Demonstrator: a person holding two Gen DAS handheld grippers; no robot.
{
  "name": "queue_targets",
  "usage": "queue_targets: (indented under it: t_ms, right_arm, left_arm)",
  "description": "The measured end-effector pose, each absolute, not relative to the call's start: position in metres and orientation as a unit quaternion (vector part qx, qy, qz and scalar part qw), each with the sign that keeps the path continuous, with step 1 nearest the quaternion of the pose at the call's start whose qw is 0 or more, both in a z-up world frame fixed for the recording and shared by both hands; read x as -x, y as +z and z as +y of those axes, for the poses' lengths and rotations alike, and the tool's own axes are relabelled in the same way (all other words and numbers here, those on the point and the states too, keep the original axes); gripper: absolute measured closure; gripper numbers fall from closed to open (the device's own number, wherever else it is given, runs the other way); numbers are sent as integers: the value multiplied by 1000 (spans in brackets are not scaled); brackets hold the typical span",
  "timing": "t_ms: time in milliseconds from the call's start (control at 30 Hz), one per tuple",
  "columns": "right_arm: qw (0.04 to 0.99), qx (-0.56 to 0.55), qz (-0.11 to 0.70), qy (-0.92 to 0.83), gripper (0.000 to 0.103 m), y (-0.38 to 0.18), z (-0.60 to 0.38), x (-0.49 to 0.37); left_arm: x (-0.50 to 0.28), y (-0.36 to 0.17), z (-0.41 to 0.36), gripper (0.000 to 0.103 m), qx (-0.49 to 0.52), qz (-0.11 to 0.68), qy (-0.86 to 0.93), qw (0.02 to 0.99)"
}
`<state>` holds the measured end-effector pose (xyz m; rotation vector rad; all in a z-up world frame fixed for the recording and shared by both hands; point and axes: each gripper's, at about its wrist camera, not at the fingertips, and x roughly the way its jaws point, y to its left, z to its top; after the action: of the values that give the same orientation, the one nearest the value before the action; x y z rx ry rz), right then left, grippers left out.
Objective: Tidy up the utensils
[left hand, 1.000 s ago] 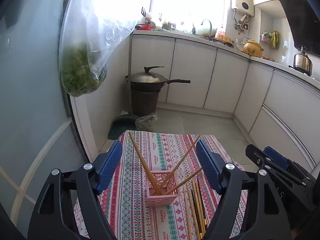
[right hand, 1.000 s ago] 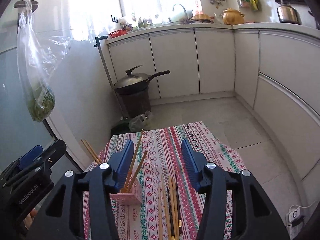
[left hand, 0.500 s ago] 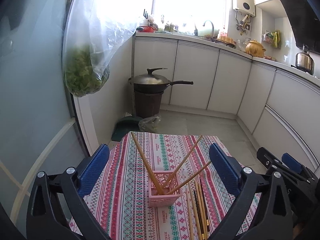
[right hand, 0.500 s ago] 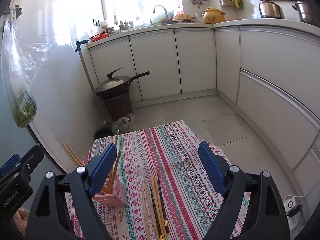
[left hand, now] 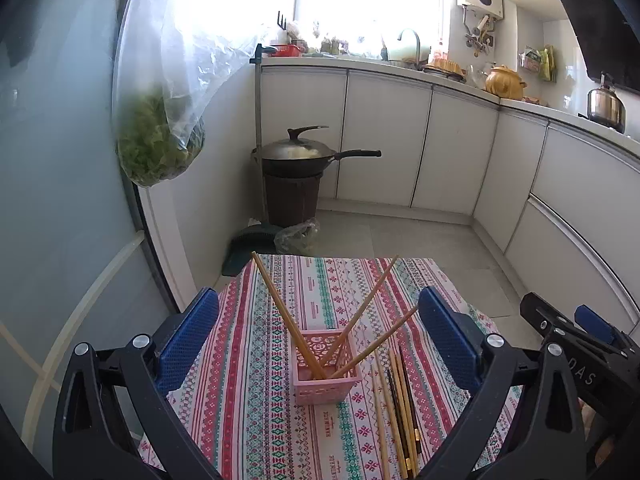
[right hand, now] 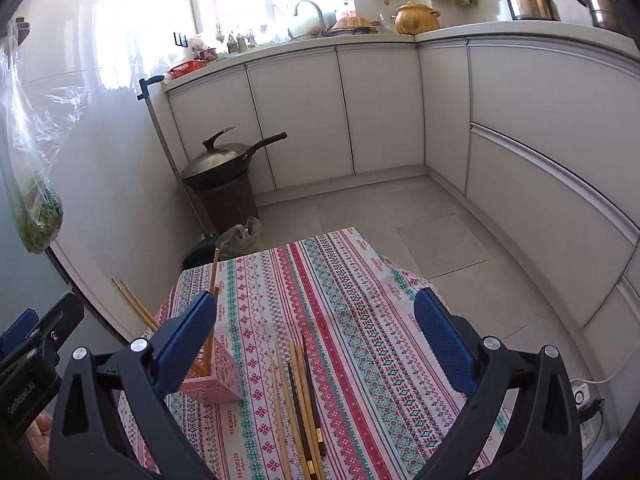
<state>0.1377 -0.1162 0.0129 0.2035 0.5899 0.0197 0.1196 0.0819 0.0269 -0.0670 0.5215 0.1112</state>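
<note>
From the left wrist, the left gripper (left hand: pixel 318 330) hangs released, jaws spread wide and empty, above the pink basket (left hand: pixel 326 374), which already holds four wooden chopsticks (left hand: pixel 280 312) leaning outward, while the loose chopsticks (left hand: pixel 396 412) lie flat on the patterned tablecloth (left hand: pixel 248 400) just right of it. From the right wrist, the right gripper (right hand: pixel 316 338) is likewise released and empty over those loose chopsticks (right hand: pixel 300 396), with the pink basket (right hand: pixel 218 378) to their left; the next pick probably goes best if it descends square across one stick near mid-length, closes on that stick alone, then tips it upright before lowering it into the basket clear of the leaning ones.

Both tongs have spread wide — left tongs (left hand: pixel 318 332), right tongs (right hand: pixel 316 330) — gripping nothing.
</note>
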Motion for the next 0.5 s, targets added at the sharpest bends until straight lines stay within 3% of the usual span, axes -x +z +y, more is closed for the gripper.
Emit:
queue_targets:
  t_ms: [500]
  right_arm:
    - [947,-105,302,0,7,7,-128,-134]
  left_arm:
    - [-119,20,70,7,18,269,46,962]
